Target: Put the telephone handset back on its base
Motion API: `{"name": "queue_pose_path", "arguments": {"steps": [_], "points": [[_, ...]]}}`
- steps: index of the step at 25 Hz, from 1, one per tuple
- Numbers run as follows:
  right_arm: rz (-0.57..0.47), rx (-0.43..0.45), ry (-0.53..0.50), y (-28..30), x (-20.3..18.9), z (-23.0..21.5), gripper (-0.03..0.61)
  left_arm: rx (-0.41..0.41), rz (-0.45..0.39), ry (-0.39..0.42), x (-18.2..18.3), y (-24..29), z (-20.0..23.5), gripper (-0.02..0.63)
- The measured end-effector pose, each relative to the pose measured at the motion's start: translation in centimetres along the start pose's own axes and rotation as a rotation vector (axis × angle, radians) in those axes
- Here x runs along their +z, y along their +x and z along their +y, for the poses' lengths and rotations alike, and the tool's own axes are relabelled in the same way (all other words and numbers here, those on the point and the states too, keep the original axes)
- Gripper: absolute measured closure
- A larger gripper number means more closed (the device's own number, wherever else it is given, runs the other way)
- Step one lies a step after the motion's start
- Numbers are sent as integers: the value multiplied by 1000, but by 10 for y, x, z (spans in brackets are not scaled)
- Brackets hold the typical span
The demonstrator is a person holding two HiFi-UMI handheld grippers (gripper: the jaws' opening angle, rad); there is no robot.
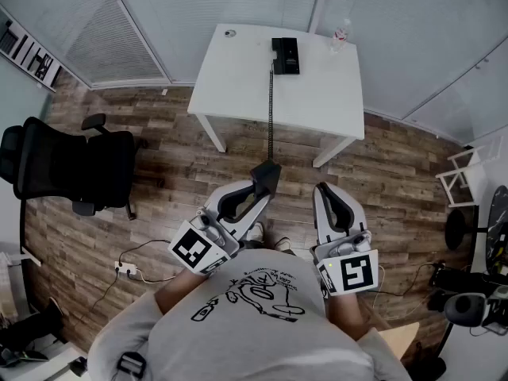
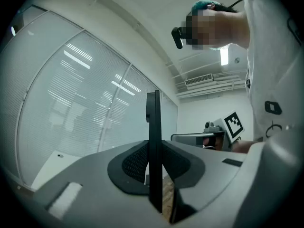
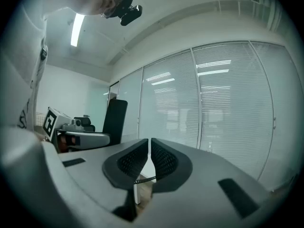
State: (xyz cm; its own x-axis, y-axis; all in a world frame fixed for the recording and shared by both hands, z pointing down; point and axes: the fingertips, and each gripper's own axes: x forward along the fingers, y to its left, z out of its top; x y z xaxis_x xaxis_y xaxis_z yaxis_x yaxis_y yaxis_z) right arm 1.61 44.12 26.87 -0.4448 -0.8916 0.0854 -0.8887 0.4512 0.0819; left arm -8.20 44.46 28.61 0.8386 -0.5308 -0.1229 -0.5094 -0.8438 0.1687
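Note:
A black telephone handset (image 1: 267,176) stands out beyond the fingers of my left gripper (image 1: 257,190), which is shut on it. In the left gripper view the handset (image 2: 153,141) shows edge on, upright, with a pad pressed against each side. Its coiled cord (image 1: 271,109) stretches across the floor gap to the black phone base (image 1: 286,55), which sits at the far middle of the white table (image 1: 238,82). My right gripper (image 1: 324,190) hangs beside the left one, shut with nothing in it. In its own view the right gripper (image 3: 149,158) has its pads almost touching, and the cord (image 3: 142,178) runs behind them.
I stand on the wooden floor well back from the table. A clear bottle (image 1: 340,34) stands at the table's far right corner and a small round thing (image 1: 230,32) at its far left. A black office chair (image 1: 71,165) is at the left, cables (image 1: 127,270) lie on the floor.

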Motion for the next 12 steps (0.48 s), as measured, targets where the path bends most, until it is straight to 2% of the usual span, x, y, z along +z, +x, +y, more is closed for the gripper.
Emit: {"name": "queue_pose_path", "arguments": {"steps": [12], "points": [[-3,-21,-32,17,-1,11,561,-21,1,-20,-4,-9,17,543]]}}
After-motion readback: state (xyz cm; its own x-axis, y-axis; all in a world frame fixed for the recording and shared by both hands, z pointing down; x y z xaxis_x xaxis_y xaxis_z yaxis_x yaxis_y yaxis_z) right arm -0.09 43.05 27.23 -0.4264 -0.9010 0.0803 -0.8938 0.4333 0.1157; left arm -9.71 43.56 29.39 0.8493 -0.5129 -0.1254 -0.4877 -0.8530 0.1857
